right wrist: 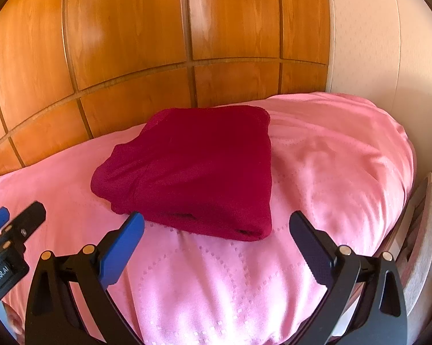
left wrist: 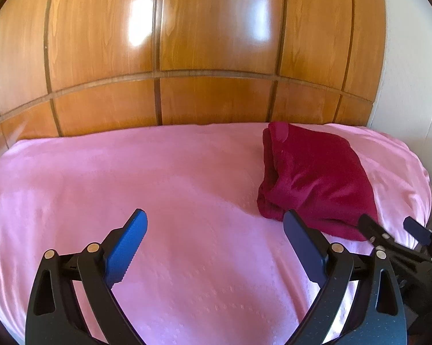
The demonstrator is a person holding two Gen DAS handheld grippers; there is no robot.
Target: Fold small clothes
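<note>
Nearest the lens in the left wrist view, the left gripper (left wrist: 214, 230) has its two blue-padded fingers spread wide with nothing between them, held over the pink bedspread (left wrist: 158, 189). Likewise, in the right wrist view, the right gripper (right wrist: 216, 228) stands fully parted and empty, its fingertips just short of the near edge of the folded garment. Each tool also appears at the margin of the other's view: the right gripper (left wrist: 394, 227) low at the right, the left gripper (right wrist: 14, 218) low at the left. Beyond the fingertips, a dark red folded garment (right wrist: 198, 169) lies flat on the bed as a compact, roughly rectangular stack, toward the far right corner of the bed. Farthest back, glossy wooden wall panels (left wrist: 216, 43) rise behind the bed's far edge, meeting a pale wall (right wrist: 368, 34) at right.
</note>
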